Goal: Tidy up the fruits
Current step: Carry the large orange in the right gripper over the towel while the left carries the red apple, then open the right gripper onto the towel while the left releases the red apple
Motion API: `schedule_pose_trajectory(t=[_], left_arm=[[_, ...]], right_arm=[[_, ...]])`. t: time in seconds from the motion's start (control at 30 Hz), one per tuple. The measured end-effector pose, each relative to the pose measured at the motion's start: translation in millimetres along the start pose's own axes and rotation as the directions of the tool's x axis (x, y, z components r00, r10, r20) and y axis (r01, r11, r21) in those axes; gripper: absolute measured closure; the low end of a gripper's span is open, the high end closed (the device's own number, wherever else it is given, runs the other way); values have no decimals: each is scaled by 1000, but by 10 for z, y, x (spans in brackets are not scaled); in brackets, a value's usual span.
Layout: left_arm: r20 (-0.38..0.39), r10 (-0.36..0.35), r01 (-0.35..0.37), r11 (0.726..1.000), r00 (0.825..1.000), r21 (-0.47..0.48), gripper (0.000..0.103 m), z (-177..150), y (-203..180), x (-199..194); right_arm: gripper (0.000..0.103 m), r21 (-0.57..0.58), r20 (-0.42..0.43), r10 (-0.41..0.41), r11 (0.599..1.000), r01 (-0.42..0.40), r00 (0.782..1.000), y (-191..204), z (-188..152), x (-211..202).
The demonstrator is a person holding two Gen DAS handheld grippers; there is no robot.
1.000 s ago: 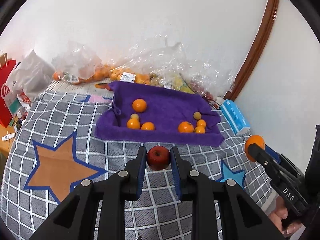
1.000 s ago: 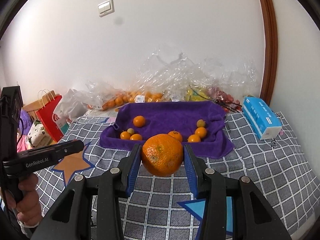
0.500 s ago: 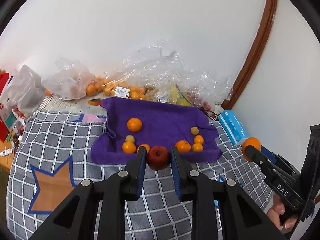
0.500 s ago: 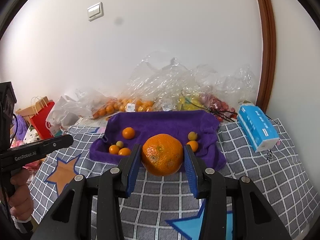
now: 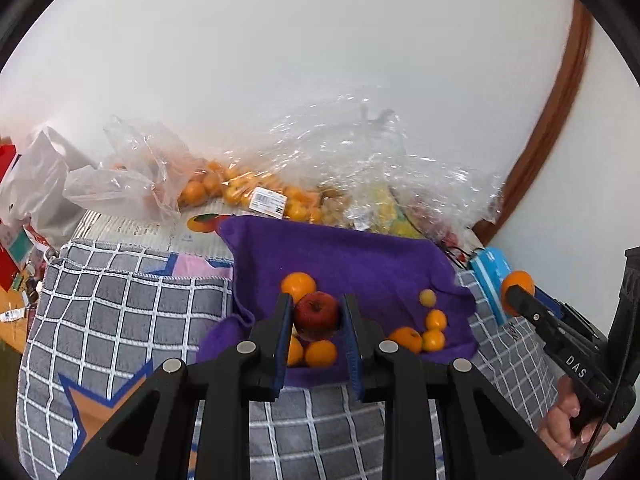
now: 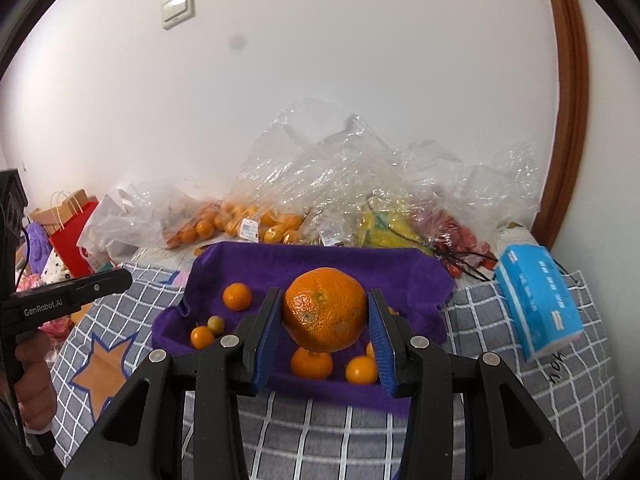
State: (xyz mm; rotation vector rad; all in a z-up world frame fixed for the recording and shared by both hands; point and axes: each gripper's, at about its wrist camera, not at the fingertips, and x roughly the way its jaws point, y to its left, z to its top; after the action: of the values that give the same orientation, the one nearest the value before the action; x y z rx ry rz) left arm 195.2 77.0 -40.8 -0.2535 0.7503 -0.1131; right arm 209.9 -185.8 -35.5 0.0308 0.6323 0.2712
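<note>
My left gripper (image 5: 316, 316) is shut on a small red apple (image 5: 317, 314), held over the near edge of the purple towel (image 5: 360, 264). My right gripper (image 6: 322, 314) is shut on a large orange (image 6: 325, 309), above the same purple towel (image 6: 280, 264). Several small oranges lie on the towel: one at the left (image 6: 237, 297), two near the front (image 6: 311, 363), a cluster at the right (image 5: 432, 334). In the left wrist view the right gripper's tip (image 5: 520, 300) shows at the right with the orange (image 5: 518, 282) behind it. The left gripper's body (image 6: 72, 292) shows in the right wrist view.
Clear plastic bags (image 6: 360, 184) of oranges and other fruit lie behind the towel against the white wall. A blue tissue box (image 6: 538, 300) sits at the right. Red and white shopping bags (image 6: 76, 236) stand at the left. The grey checked cloth (image 5: 120, 312) has star patterns.
Both grippers have moved forward toward the towel with their fruit; the towel and bags look larger and nearer. The apple and orange now hang over the towel's front part.
</note>
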Motion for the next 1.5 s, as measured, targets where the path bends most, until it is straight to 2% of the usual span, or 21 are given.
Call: schedule_pose_trajectory(t=[0.3, 0.67, 0.77, 1.0, 1.2, 1.5], left_arm=[[-79, 11, -12, 1000, 997, -17, 80, 69, 129, 540], [-159, -23, 23, 1000, 987, -4, 80, 3, 113, 1048], [-182, -43, 45, 999, 982, 7, 80, -45, 54, 1193], [-233, -28, 40, 998, 972, 44, 80, -158, -49, 1446], [-223, 29, -9, 996, 974, 92, 80, -199, -107, 1505], [-243, 34, -12, 996, 969, 92, 80, -240, -124, 1594]], right_arm=[[61, 43, -31, -16, 999, 17, 999, -313, 95, 562], [61, 79, -170, 30, 997, -17, 985, -415, -222, 1302], [61, 84, -191, 43, 996, -28, 981, -417, -291, 1387], [61, 84, -233, 97, 993, -79, 968, -396, -390, 1500], [61, 76, -249, 86, 995, -69, 965, -375, -451, 1556], [61, 51, -244, 67, 997, -56, 968, -350, -448, 1572]])
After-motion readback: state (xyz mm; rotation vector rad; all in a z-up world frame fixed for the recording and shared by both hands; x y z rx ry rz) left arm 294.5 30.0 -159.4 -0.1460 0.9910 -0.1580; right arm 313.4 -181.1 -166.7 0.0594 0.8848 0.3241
